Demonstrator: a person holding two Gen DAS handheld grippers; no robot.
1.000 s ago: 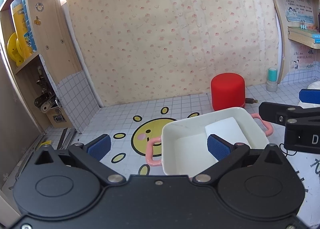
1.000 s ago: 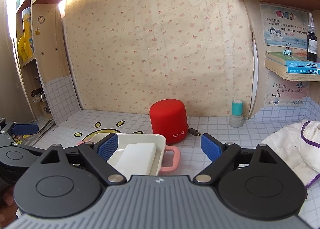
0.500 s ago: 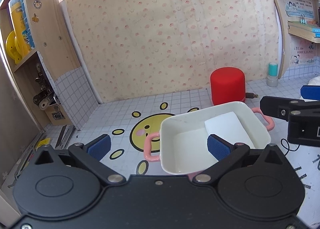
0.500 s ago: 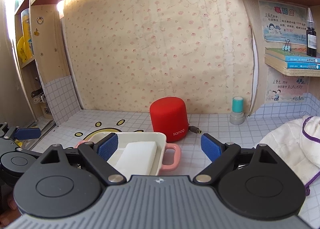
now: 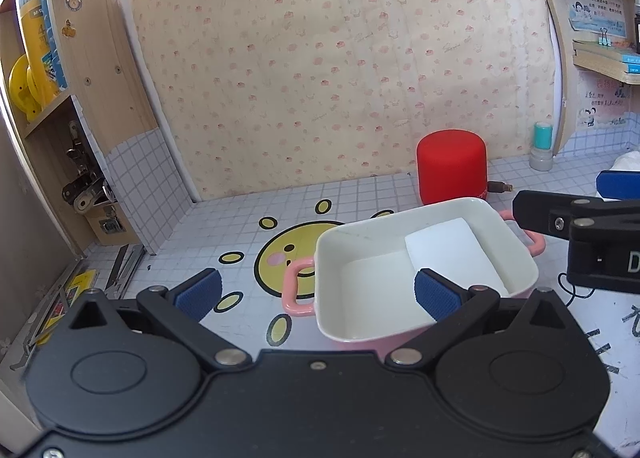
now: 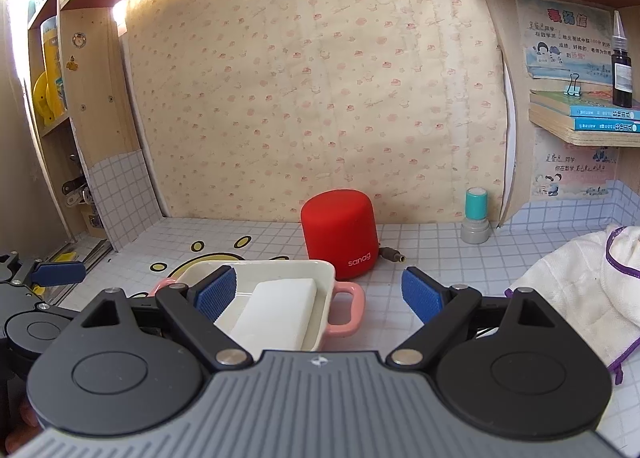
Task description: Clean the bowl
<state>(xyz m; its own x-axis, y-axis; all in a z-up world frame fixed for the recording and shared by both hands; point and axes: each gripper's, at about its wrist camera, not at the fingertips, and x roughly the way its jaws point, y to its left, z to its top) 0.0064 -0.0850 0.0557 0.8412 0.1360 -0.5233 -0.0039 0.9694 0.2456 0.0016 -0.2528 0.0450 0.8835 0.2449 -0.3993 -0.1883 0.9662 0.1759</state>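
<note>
One bowl point(image 5: 424, 278) sits on the tiled worktop point(image 5: 240, 218): a white rectangular dish with two pink loop handles, partly covering a yellow smiling-sun sticker point(image 5: 288, 258). It holds a single white block point(image 5: 452, 254), probably a cleaning sponge, lying flat toward its right end; the rest of its floor looks bare.

Two grippers are in view. The left gripper point(image 5: 316, 294) has its blue fingers point(image 5: 198, 292) spread wide, nothing pinched, and its right finger appears over the bowl's near rim. The right gripper point(image 6: 320, 294) is likewise spread and pinches nothing, its left finger in front of the bowl.

Behind the bowl stand one red cylindrical speaker point(image 6: 340, 234) and one teal-capped stamp point(image 6: 476, 218). One white cloth point(image 6: 576, 290) with purple trim lies at the right.
</note>
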